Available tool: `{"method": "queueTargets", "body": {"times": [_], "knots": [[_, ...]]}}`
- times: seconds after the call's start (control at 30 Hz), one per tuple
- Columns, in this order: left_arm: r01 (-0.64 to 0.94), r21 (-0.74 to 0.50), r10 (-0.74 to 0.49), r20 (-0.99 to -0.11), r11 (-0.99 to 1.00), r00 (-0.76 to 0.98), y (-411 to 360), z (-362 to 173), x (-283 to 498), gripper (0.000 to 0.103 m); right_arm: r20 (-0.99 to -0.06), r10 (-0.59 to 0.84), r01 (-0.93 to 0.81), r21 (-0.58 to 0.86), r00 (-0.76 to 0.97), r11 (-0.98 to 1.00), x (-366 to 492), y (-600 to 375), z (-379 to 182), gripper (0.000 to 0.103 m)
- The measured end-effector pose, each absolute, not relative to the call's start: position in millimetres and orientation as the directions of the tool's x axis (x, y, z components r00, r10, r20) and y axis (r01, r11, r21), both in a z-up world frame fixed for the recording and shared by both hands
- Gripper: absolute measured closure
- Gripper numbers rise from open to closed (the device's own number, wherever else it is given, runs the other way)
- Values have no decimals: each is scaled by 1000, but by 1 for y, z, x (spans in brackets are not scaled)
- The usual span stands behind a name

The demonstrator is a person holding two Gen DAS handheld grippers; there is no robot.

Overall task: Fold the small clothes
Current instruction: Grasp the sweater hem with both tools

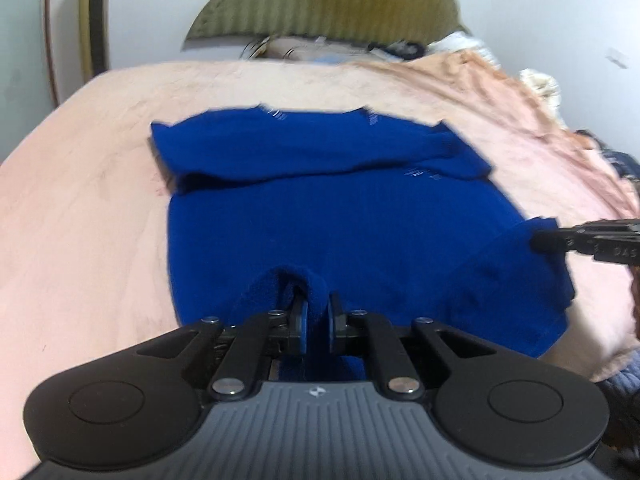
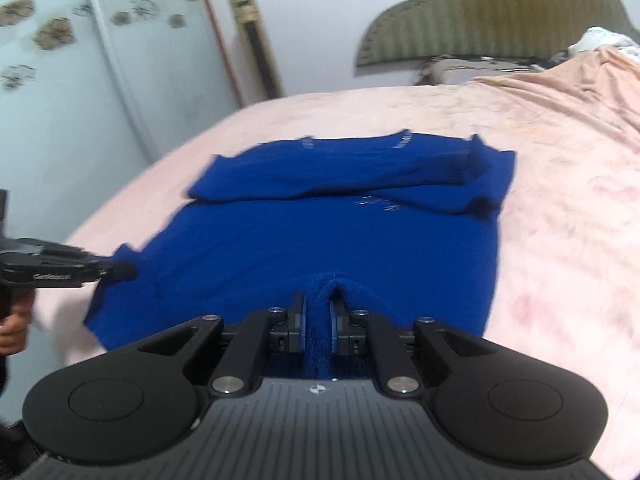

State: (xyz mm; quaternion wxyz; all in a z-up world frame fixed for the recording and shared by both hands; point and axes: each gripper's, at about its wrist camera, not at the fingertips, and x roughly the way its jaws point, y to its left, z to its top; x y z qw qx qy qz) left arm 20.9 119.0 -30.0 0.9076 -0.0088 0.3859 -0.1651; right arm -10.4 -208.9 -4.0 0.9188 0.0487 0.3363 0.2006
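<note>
A royal-blue small garment [image 1: 328, 216] lies flat on the pink bed cover [image 1: 80, 200], its sleeves folded across the far part. My left gripper [image 1: 317, 308] is shut on a raised pinch of the near hem. In the same view my right gripper [image 1: 538, 240] comes in from the right edge and clamps the garment's near right corner. The right wrist view shows the garment [image 2: 340, 232] too, with my right gripper [image 2: 318, 312] shut on a bunched fold of its near edge. My left gripper [image 2: 128, 270] holds the near left corner, lifted a little off the cover.
An olive padded headboard [image 1: 328, 0] stands at the far end of the bed, with loose bedding piled at the far right [image 1: 540, 80]. A pale wardrobe door [image 2: 60, 80] is to the left. A person's hand [image 2: 14, 332] grips the left tool's handle. Bare pink cover [image 2: 560, 240] surrounds the garment.
</note>
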Motion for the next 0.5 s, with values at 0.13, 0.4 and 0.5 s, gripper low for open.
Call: {"method": "queueTargets", "body": {"times": [0.13,0.4,0.5], "knots": [[250,-251,-353,-724,935,593,133,-47,40,93,-638,370,-279,244,675,929,7,-210,-24,74],[219,-404,-454,-695,888,558,158,-50,27,85,-587,433,-238,382,684,893,-10,-230,-26,50],[227,-431,-479,-678,873,558,164,-50,16,74,-569,463,-216,448,680,868,-23,-244,-27,49]]}}
